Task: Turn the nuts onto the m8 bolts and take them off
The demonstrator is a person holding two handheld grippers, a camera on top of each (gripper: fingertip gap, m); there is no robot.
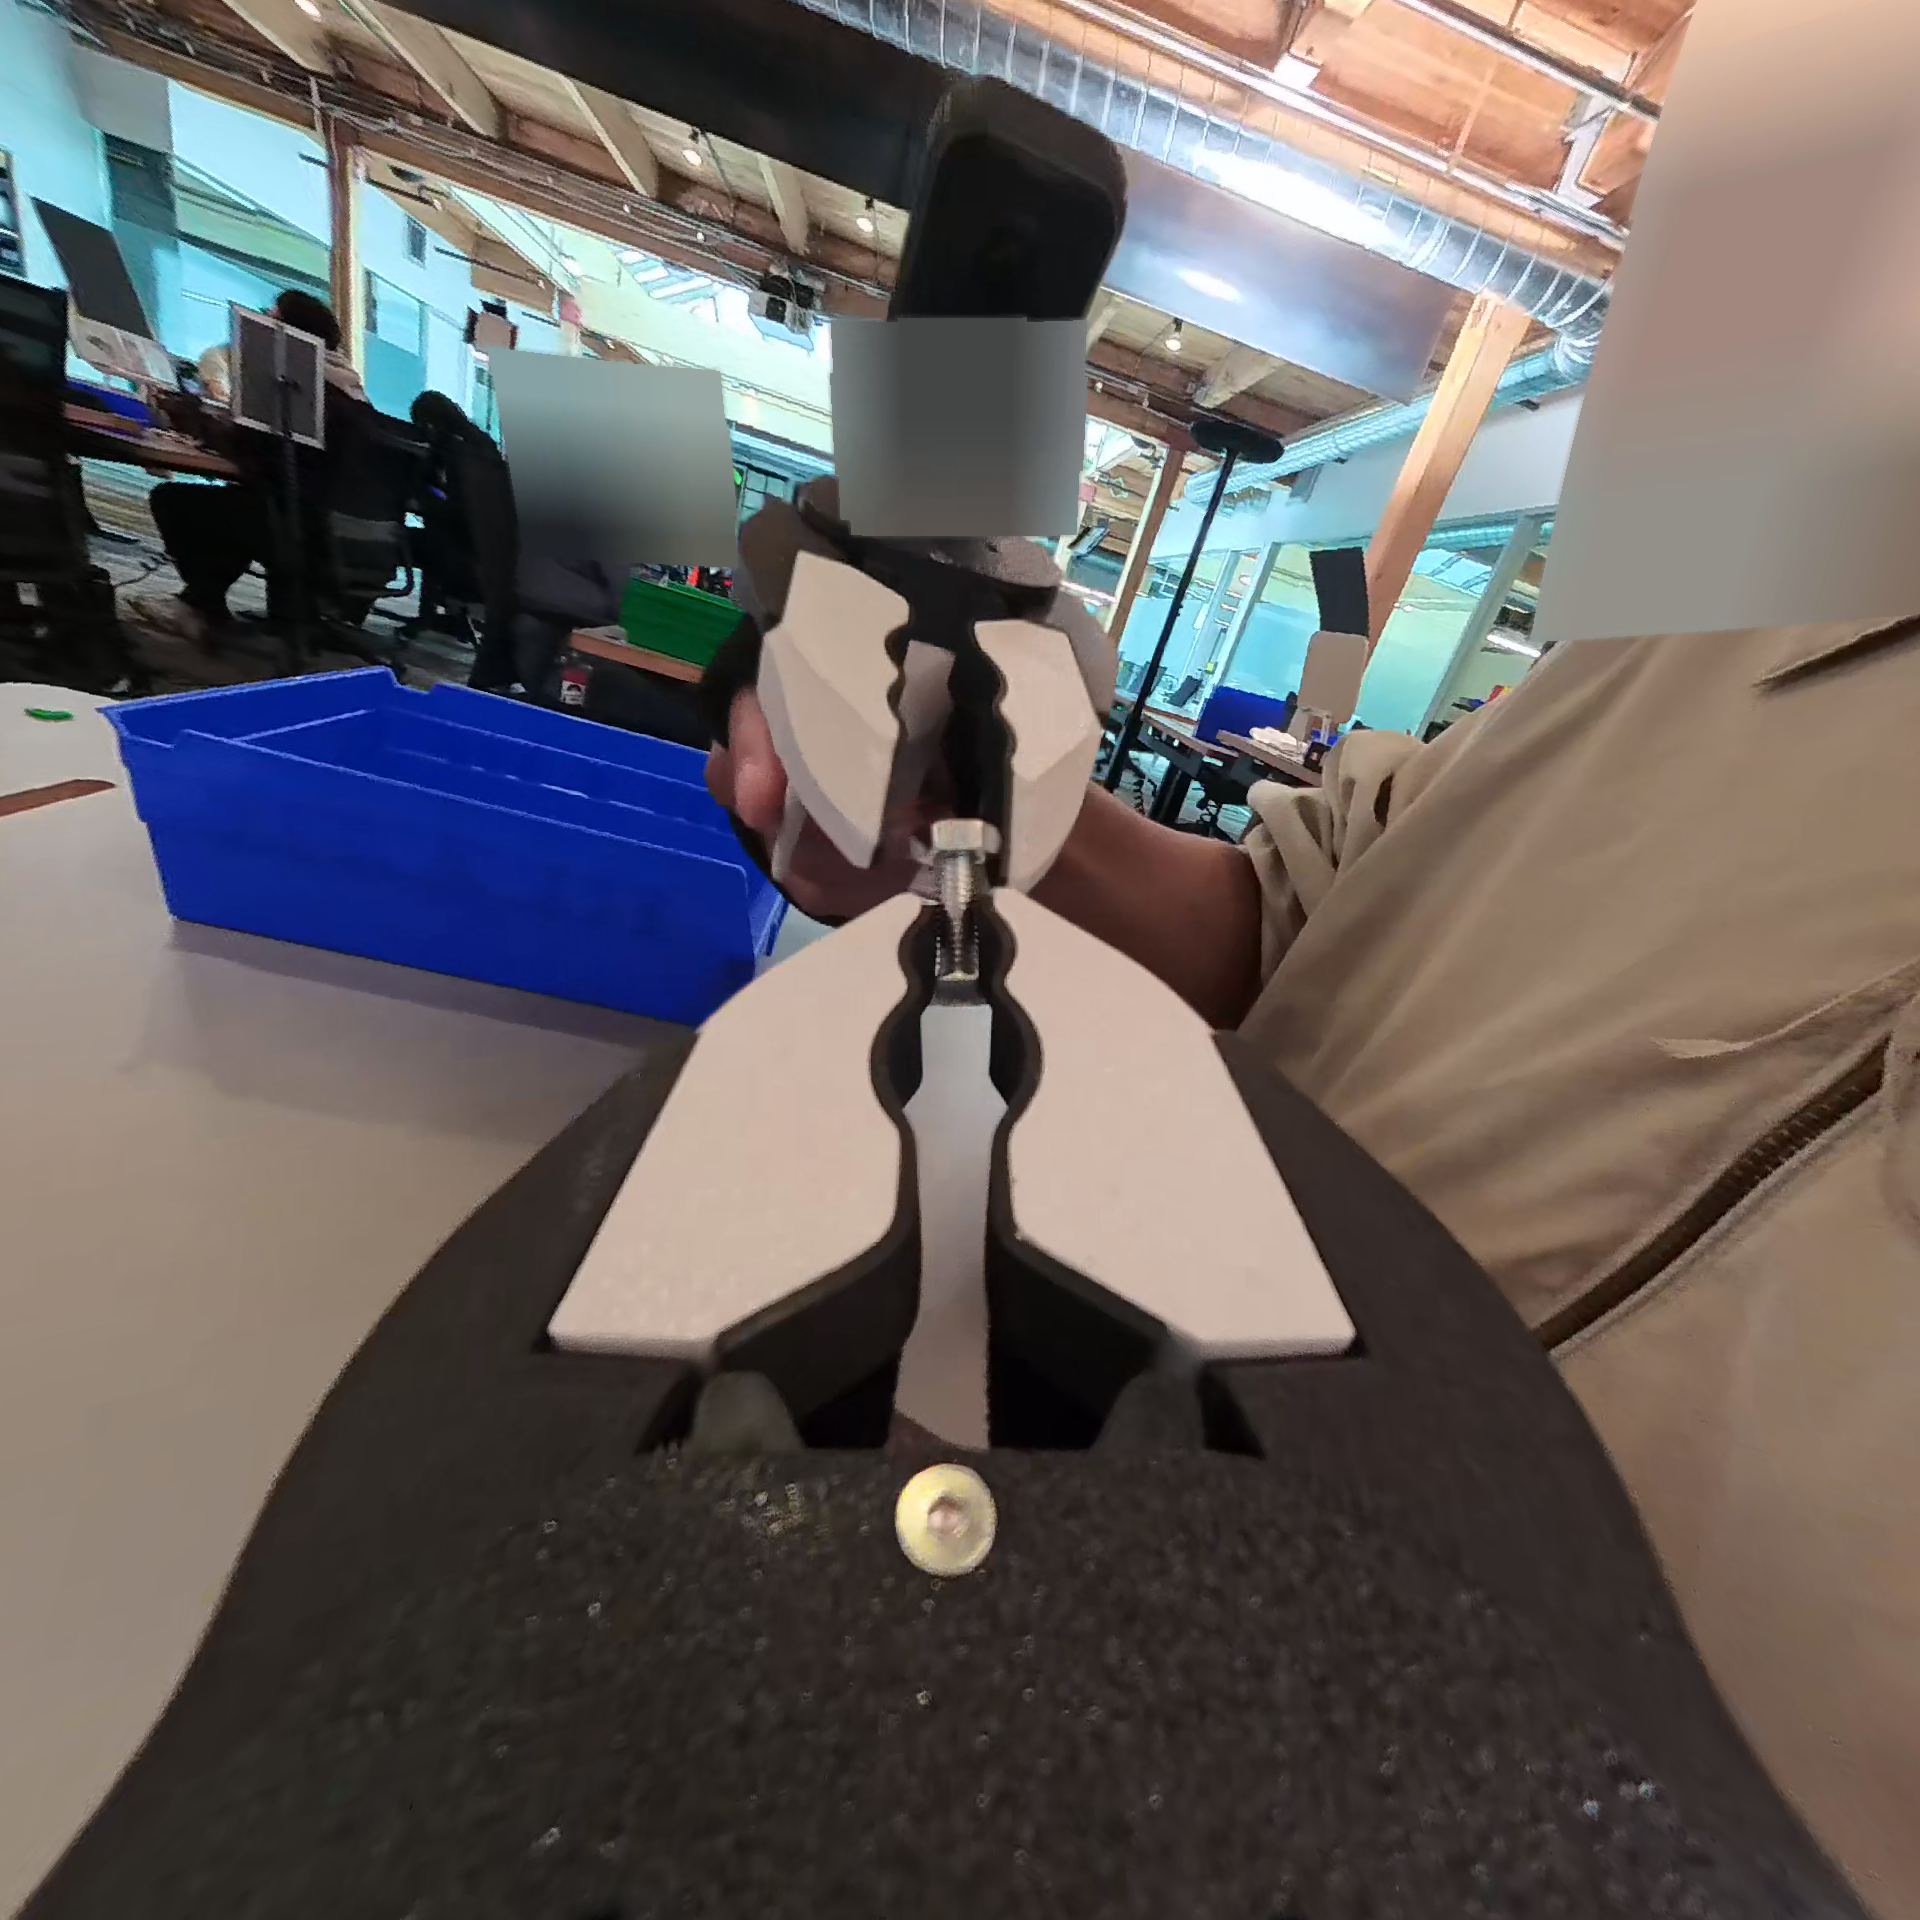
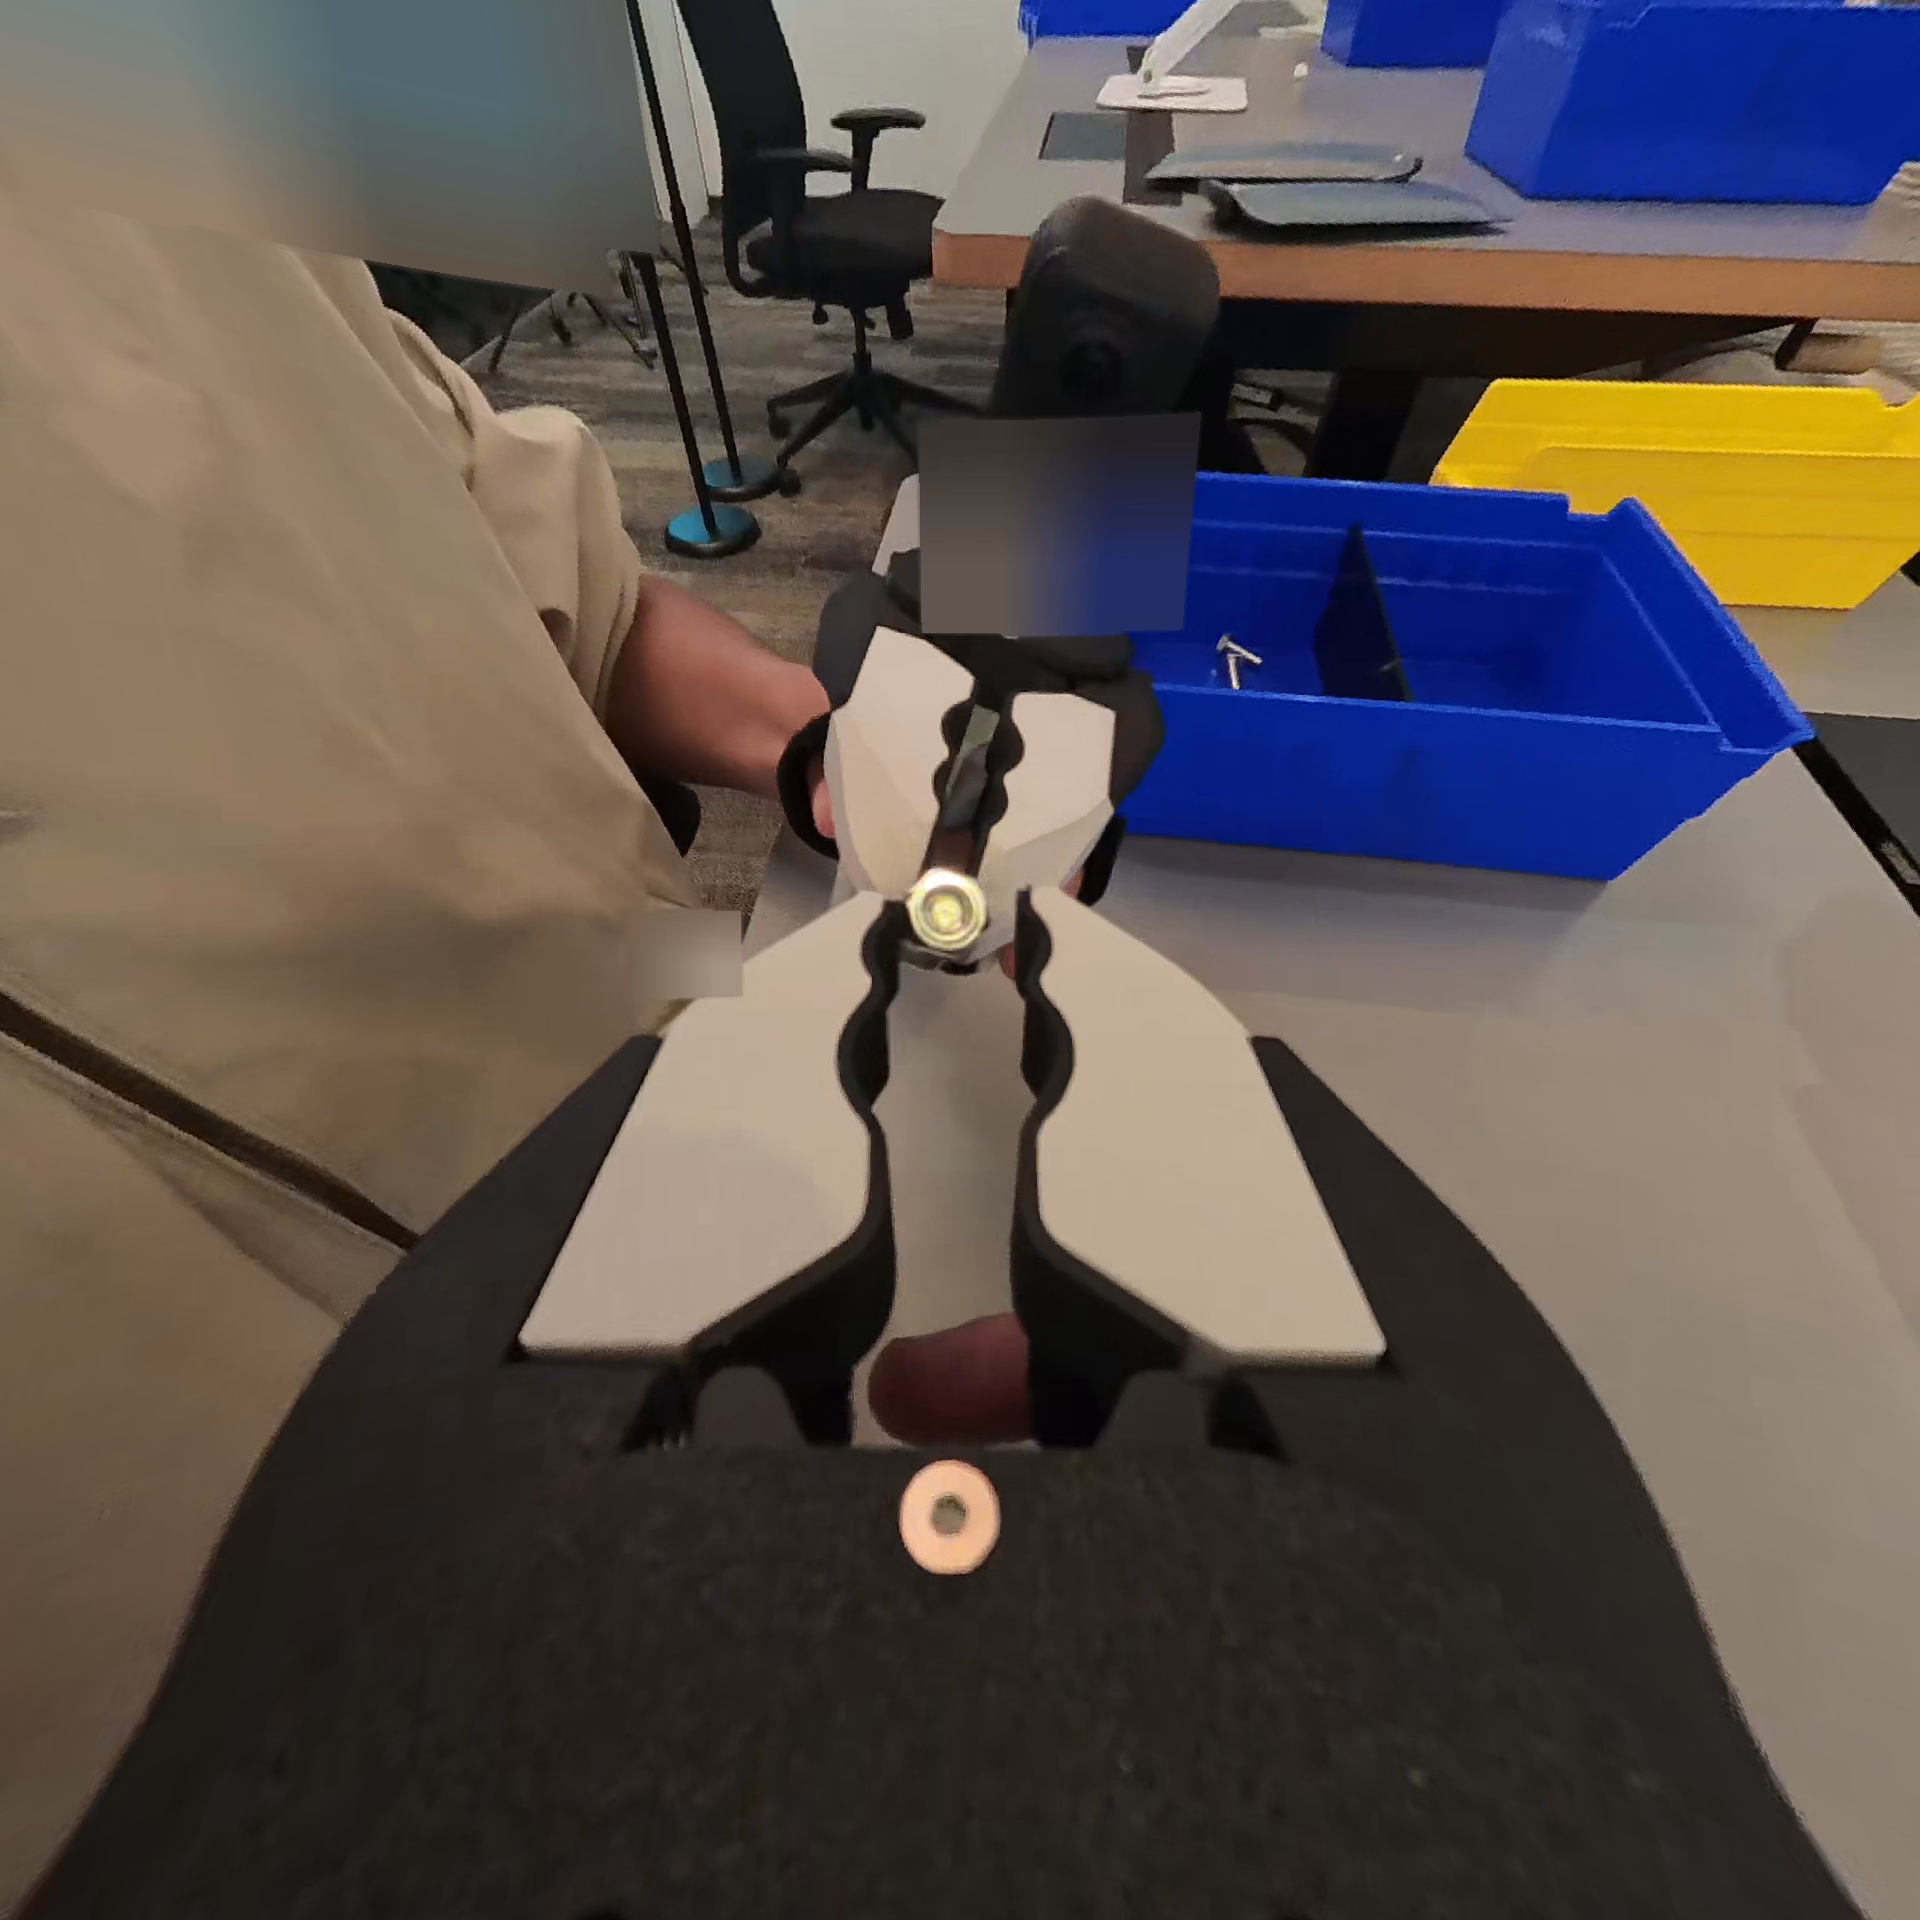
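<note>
**Nut-and-bolt threading held above the grey table**

The work takes place over a grey table in an open workshop, with a blue bin beyond the bolt. The bolt is clamped by the left gripper, fingers narrowed on its shank, threaded end pointing toward the right gripper. The nut sits on that far end of the bolt. The right gripper's fingers stand part-open on either side of the nut; contact cannot be confirmed.

Judged step: turning the nut on the thread; whether on or off cannot be told. The next move calls for closing on the nut's flats and rotating about the bolt axis while the left grip stays firm.

The left wrist view shows the bolt side-on, with exposed thread. The right wrist view shows it end-on, plus loose bolts inside the bin and a yellow bin behind it.
</note>
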